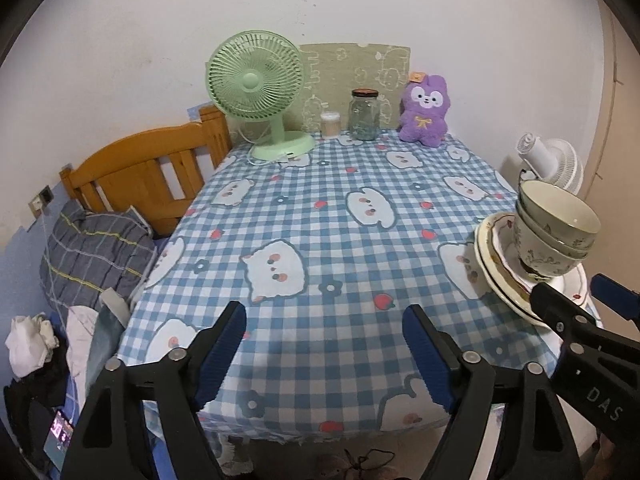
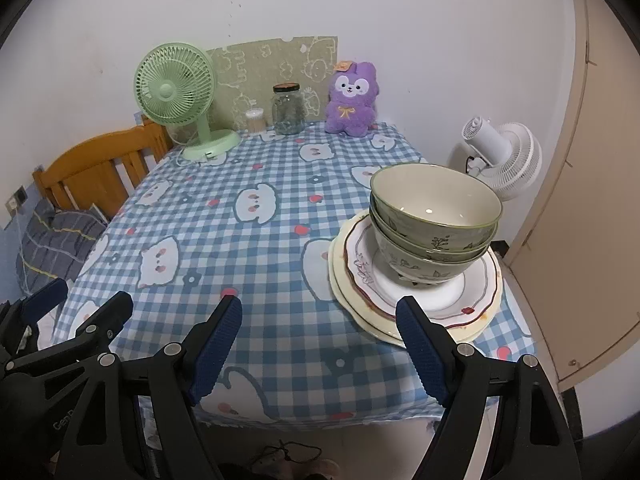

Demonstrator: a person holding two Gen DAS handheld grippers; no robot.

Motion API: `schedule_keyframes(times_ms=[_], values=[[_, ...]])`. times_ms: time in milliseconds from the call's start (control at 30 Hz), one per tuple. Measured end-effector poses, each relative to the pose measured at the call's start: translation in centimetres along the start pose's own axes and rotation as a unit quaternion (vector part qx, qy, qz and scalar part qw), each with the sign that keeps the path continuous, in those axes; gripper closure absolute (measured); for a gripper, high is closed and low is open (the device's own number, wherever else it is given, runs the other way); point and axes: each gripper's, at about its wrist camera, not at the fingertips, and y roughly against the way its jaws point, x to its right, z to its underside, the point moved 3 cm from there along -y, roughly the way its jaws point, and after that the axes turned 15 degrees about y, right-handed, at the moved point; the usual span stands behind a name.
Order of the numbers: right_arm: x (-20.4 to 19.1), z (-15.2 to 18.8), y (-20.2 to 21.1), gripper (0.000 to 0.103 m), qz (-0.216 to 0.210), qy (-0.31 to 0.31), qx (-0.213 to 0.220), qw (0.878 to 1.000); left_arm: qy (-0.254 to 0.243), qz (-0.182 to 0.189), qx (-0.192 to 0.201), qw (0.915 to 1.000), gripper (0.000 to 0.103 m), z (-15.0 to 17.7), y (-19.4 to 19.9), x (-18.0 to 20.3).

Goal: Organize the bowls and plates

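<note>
A stack of green floral bowls (image 2: 434, 224) sits nested on a stack of plates (image 2: 416, 304) at the table's front right corner; the top plate is white with a red scalloped rim. In the left wrist view the bowls (image 1: 554, 236) and plates (image 1: 500, 276) stand at the right edge. My right gripper (image 2: 320, 344) is open and empty, just in front of the plates, its right finger near their front rim. My left gripper (image 1: 326, 352) is open and empty above the table's front edge, left of the stack.
The table (image 2: 248, 248) has a blue checked cloth. A green fan (image 2: 176, 92), a small container (image 2: 255, 119), a glass jar (image 2: 287, 109) and a purple plush (image 2: 352, 98) stand at the back. A white fan (image 2: 500, 156) and a door are at right. A wooden bed headboard (image 1: 144, 172) is at left.
</note>
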Motion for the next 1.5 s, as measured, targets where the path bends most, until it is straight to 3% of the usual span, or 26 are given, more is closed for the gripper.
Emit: schedule_keyframes(times_ms=[667,1167,1500], values=[[-0.5,-0.5,0.7,0.017,0.002,-0.001,0.021,1.0,0.02,0.008,0.027,0.9994,0.008,-0.3,1.2,-1.3],[-0.8,-1.7,1.4,0.013,0.012,0.004,0.052,0.999,0.039,0.016,0.066,0.9969,0.004,-1.5,2.2,-2.2],[-0.8,-2.0,1.4,0.013,0.014,0.003,0.053,0.998,0.041,0.017,0.071,0.9965,0.003,-1.8,2.1,-2.4]])
